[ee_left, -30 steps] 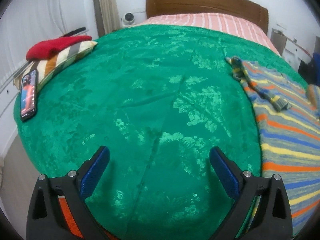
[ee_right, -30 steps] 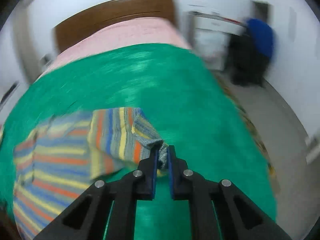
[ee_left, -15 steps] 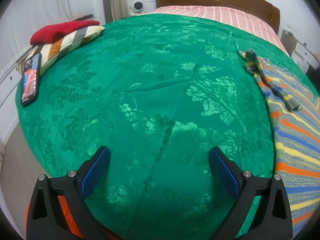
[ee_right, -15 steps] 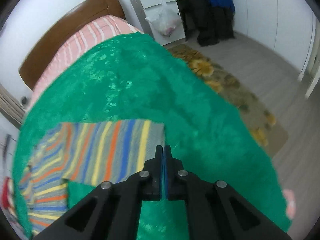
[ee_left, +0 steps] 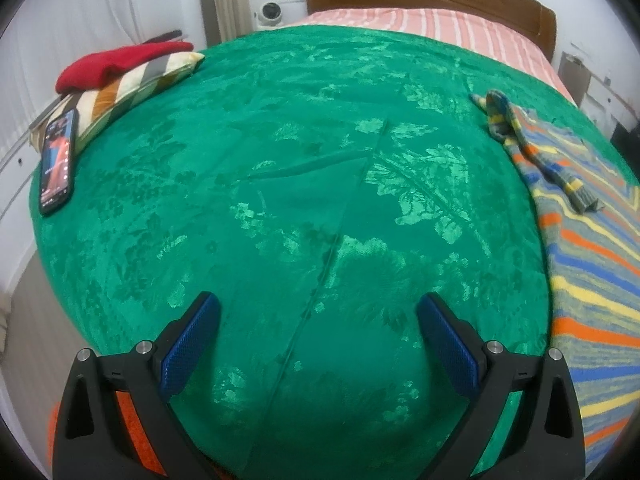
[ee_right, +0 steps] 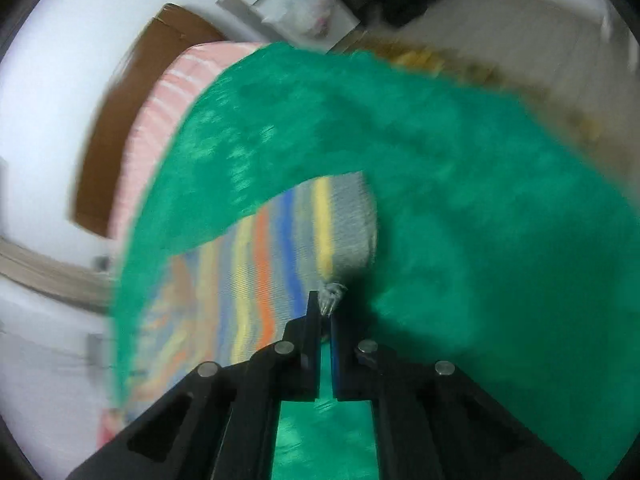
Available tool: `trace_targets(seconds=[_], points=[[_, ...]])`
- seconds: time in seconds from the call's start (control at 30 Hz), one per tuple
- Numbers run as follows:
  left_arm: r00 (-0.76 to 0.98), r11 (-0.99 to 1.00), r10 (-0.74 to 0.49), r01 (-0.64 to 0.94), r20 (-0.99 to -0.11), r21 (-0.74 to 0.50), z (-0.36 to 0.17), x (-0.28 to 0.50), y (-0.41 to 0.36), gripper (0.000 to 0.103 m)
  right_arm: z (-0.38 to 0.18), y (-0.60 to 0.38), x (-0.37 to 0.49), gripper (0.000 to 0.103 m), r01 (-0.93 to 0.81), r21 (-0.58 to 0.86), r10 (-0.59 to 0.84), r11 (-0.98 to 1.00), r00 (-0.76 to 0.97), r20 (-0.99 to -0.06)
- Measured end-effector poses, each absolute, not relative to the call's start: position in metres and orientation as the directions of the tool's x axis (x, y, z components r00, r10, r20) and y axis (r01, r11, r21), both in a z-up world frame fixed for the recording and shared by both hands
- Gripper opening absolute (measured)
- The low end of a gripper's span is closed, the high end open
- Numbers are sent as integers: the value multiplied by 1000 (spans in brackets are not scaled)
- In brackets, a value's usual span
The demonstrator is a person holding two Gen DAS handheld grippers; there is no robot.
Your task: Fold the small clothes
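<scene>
My left hand-held gripper (ee_left: pixel 318 326) hangs spread over the green bed cover (ee_left: pixel 304 168). My right hand-held gripper (ee_right: pixel 326 312) pinches a corner of the striped garment (ee_right: pixel 280 240).

one striped garment (ee_left: pixel 592 248), one phone (ee_left: pixel 58 168) (screen lit), one pillow (ee_left: pixel 136 84)

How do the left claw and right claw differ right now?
The left claw is spread wide with nothing between its blue pads; the right claw is nearly shut, pinching a corner of the striped garment. The left claw hovers over bare green bedspread with the garment off to its right; the right claw sits at the garment's edge. The left view is sharp, the right view motion-blurred. Both share black frames and blue pads.
</scene>
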State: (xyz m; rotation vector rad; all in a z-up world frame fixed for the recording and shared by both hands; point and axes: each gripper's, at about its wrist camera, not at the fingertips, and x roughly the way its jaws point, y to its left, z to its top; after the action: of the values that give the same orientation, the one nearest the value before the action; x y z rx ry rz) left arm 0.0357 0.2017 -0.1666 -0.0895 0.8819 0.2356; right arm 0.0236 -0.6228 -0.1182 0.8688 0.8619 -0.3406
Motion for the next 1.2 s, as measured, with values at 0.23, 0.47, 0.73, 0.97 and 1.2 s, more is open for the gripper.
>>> trace_targets(seconds=[0.23,0.47,0.73,0.97,1.2], points=[[618,971,198,-228,-761,67,-170,38,194,102,-122,-614,12,3,675,315,-105,667,504,-857],[584,979,136,-204,-800,18,-168,38,204,101,-99,-598,-15,72,610,315,-156,727,594,-789],[690,910,-172,384,-703,154,-65,61,85,95,-89,-532,-103,74,485,248,-181,839,677,-713],[510,815,-160,551,-845,178,-130,147,-5,85,-109,-465,-117,74,384,217,-134,897,707,-695],[552,921,-237,389,-800,-5,-123,174,19,5,-120,-439,-126,75,331,173,-134,928,727,-673]])
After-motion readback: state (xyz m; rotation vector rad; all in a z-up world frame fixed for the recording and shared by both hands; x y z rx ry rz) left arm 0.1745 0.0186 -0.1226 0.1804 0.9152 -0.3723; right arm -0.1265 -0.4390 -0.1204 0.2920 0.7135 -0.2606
